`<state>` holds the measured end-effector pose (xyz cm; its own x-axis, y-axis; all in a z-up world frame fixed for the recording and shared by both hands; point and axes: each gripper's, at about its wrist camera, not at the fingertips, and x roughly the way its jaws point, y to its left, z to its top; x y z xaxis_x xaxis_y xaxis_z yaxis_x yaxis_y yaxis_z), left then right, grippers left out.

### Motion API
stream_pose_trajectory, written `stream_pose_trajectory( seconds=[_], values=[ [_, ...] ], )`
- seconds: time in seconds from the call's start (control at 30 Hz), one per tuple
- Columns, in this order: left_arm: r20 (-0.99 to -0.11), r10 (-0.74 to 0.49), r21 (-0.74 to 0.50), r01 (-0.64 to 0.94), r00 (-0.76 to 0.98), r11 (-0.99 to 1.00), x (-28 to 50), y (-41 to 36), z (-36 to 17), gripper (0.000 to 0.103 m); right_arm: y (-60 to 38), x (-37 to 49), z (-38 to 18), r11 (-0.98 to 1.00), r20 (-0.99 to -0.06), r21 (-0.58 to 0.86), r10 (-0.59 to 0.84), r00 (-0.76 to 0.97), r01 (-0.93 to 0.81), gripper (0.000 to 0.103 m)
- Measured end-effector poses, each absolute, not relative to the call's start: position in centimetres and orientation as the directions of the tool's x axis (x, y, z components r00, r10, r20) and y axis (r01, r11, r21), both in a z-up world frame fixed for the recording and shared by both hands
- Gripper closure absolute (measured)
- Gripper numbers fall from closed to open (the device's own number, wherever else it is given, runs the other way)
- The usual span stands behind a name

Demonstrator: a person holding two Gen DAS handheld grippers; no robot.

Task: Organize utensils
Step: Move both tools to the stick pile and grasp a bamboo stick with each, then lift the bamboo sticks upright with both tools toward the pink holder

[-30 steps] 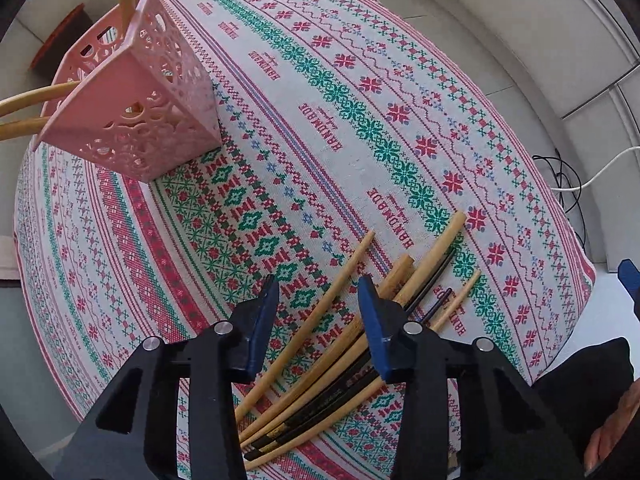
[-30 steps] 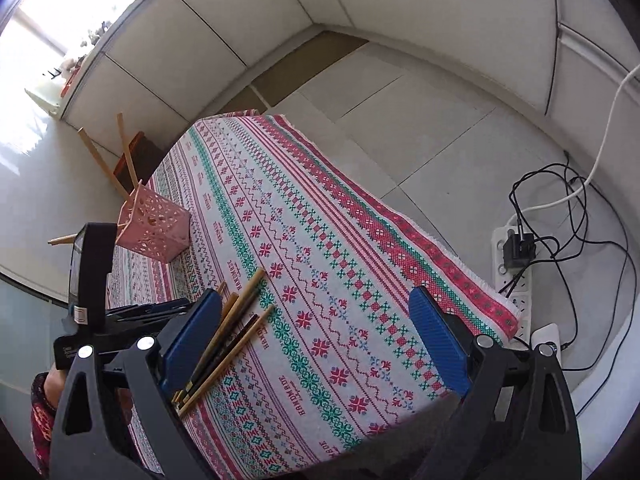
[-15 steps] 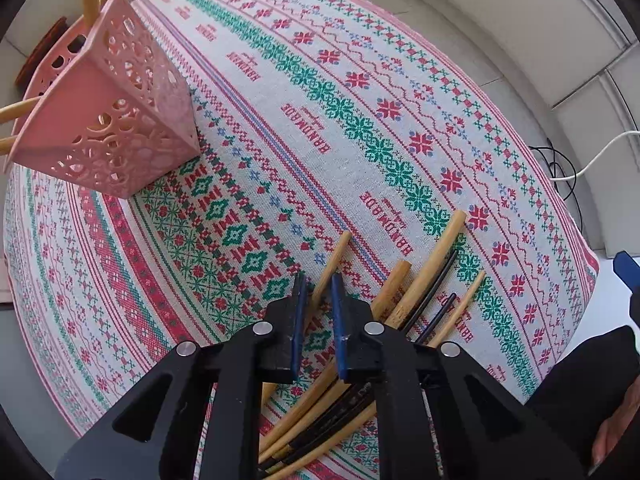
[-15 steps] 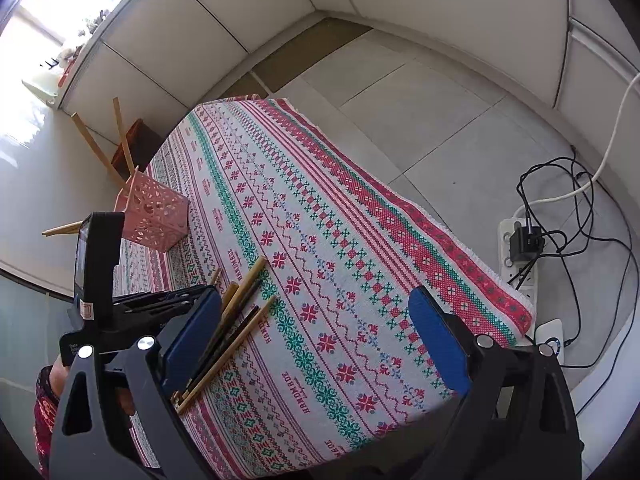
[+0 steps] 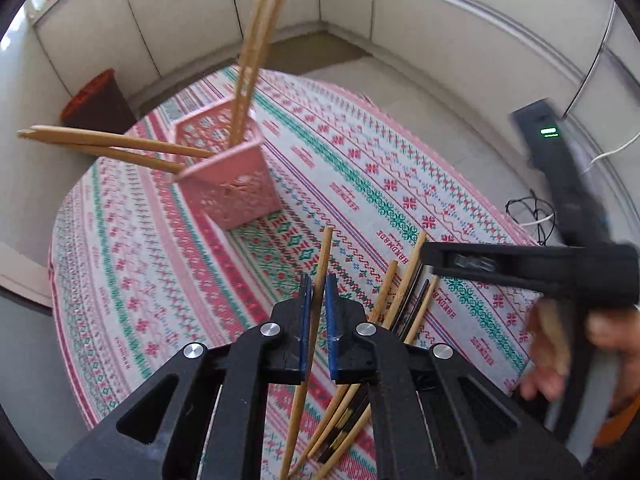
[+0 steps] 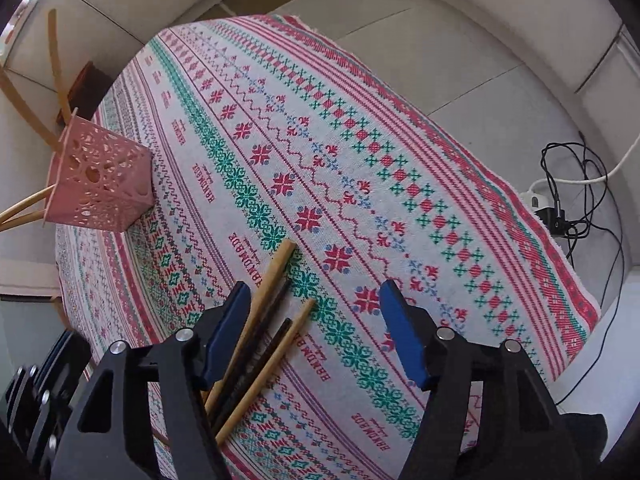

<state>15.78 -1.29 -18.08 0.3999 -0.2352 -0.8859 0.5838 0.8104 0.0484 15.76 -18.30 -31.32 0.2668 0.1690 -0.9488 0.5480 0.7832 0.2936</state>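
Left wrist view: left gripper (image 5: 316,292) clenched on one bamboo chopstick (image 5: 320,280), pink holder (image 5: 232,188) beyond. Right gripper (image 6: 316,336) jaws, just narrowing, apart above chopstick pile (image 6: 264,320), grasping nothing.

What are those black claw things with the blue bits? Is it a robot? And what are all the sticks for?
No robot: a person holds two grabbing tools, each with a camera looking along its blue jaws. One picture comes from the left gripper, one from the right gripper. The left one's jaws are shut on a wooden chopstick. The right one's jaws, which have just been closing, are open over the loose chopsticks on the patterned tablecloth. The pink basket already holds some.
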Motion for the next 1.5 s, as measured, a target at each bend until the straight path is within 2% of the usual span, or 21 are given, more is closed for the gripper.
stream_pose_trajectory(
  seconds=[0.2,0.3,0.33,0.37,0.53,0.73,1.0,1.27,1.5],
  values=[
    [-0.859,-0.256,0.038,0.554,0.443,0.831,14.6,0.8,-16.0,0.098,-16.8,18.1,-31.9,0.78,-0.974,0.195,0.08,0.214,0.595,0.045],
    [-0.849,-0.263,0.03,0.539,0.458,0.841,14.3,1.9,-15.2,0.098,-15.7,18.9,-31.8,0.775,-0.986,0.097,-0.013,0.168,0.624,0.066],
    [-0.846,-0.264,0.03,0.536,0.463,0.844,14.4,2.1,-14.9,0.098,-15.4,19.0,-31.8,0.776,-0.986,0.083,-0.027,0.164,0.626,0.083],
    [-0.843,-0.266,0.028,0.531,0.467,0.847,14.5,2.4,-14.7,0.098,-15.0,19.2,-31.8,0.772,-0.985,0.09,-0.023,0.17,0.629,0.088],
    [-0.828,-0.279,0.014,0.515,0.486,0.857,14.5,3.4,-13.8,0.098,-14.8,18.7,-31.5,0.704,-0.955,0.25,0.066,0.289,0.665,0.092],
    [-0.799,-0.306,-0.002,0.506,0.517,0.862,14.0,4.4,-12.0,0.098,-14.5,16.8,-26.6,0.747,-0.877,0.385,0.113,0.467,0.542,0.093],
    [-0.757,-0.328,-0.001,0.5,0.566,0.866,12.0,4.6,-9.5,0.098,-13.4,10.9,-17.8,0.85,-0.754,0.414,0.119,0.646,0.326,0.093],
    [-0.721,-0.353,-0.023,0.489,0.597,0.872,11.5,4.2,-7.1,0.099,-14.4,8.2,-11.9,0.859,-0.689,0.442,0.141,0.711,0.257,0.094],
    [-0.648,-0.409,-0.077,0.478,0.643,0.875,12.0,3.5,-3.0,0.098,-16.1,7.4,-7.0,0.868,-0.641,0.443,0.133,0.756,0.223,0.094]
  ],
)
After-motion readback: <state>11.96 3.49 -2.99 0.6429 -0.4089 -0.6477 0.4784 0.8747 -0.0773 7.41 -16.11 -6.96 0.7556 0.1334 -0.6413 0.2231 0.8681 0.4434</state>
